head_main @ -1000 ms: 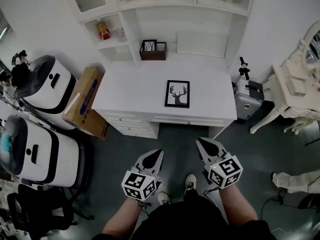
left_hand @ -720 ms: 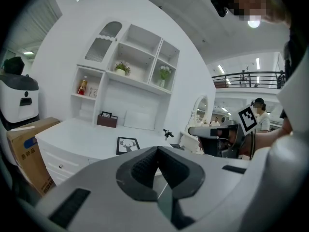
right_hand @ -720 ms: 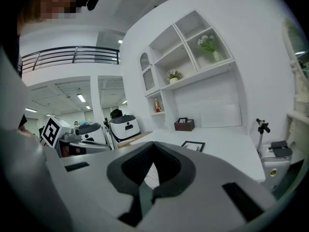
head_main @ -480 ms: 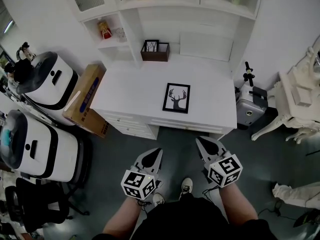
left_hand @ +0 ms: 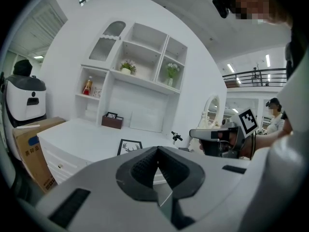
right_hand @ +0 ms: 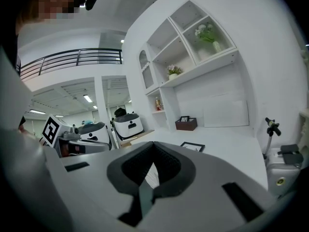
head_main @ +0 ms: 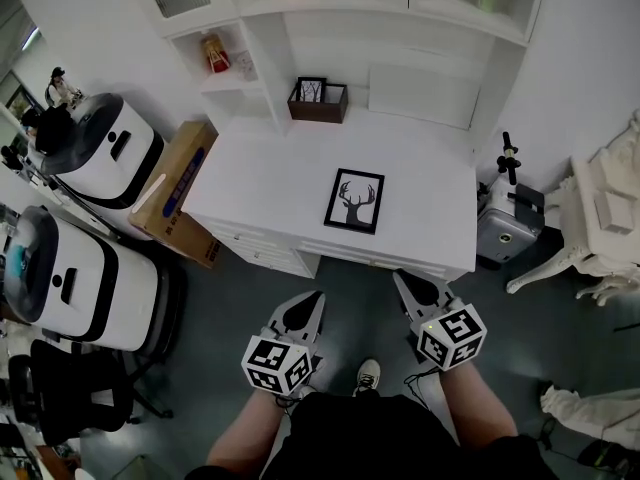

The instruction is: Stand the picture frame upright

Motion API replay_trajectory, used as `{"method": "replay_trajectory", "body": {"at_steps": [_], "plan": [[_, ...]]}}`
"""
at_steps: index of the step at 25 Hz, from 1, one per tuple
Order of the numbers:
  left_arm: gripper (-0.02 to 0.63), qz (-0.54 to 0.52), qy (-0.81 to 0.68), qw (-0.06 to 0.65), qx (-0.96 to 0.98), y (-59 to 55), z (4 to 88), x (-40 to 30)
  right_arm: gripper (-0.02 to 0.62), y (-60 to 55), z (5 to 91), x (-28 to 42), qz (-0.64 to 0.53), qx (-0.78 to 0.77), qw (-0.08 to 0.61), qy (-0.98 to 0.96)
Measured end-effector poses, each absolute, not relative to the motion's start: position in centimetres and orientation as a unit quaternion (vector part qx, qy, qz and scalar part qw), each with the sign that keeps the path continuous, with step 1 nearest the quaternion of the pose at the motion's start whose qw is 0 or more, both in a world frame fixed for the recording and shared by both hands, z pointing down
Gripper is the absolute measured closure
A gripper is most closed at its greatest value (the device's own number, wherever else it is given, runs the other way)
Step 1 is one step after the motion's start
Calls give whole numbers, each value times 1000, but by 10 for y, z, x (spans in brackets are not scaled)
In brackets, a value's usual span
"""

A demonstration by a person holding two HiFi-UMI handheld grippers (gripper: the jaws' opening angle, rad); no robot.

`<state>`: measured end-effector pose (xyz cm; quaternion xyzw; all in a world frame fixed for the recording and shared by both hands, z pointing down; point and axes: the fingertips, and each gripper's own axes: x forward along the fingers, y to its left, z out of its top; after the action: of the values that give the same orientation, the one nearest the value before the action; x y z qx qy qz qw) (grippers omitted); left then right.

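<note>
The frame [head_main: 354, 201] lies flat and face up on the white desk [head_main: 260, 183], right of the middle and nearer the front edge than the back; its long axis runs from the front edge towards the back, turned a little clockwise in the head view; the antlers of the deer print point to the back, the bottom edge to the person. Nothing touches it.

The left gripper [head_main: 311, 297] and the right gripper [head_main: 399, 277] hang over the dark floor in front of the desk, well apart from the frame, tips towards it; each gripper's jaws are pressed together with nothing between them.

A brown box [head_main: 318, 103] stands at the back of the desk under the shelves [head_main: 330, 8]; a carton [head_main: 175, 193] leans at the desk's left end.

Only the head view shows the frame's full outline, the person's shoe [head_main: 366, 376] and the two white machines [head_main: 95, 158] at the left together. The left gripper view sees the frame [left_hand: 130, 146] low and foreshortened just above its closed jaws, plus the right gripper with its marker cube [left_hand: 247, 122] at the side, and plants [left_hand: 127, 66] in the shelf compartments; the right gripper view sees the frame [right_hand: 192, 146] as a thin dark sliver, and a railed gallery [right_hand: 67, 59] that no other view shows.
</note>
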<state>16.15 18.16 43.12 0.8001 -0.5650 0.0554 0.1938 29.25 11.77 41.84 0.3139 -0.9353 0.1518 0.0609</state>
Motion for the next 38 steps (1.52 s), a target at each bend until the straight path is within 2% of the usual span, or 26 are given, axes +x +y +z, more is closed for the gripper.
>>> {"method": "replay_trajectory", "body": {"at_steps": [17,38], "plan": [[601,75,-529,189,824,133,434,143,592,77,425,287,160,359,56,-918],[601,82,-450,197,867,69,440,69,592,49,423,228,166,455,54,-873]]}}
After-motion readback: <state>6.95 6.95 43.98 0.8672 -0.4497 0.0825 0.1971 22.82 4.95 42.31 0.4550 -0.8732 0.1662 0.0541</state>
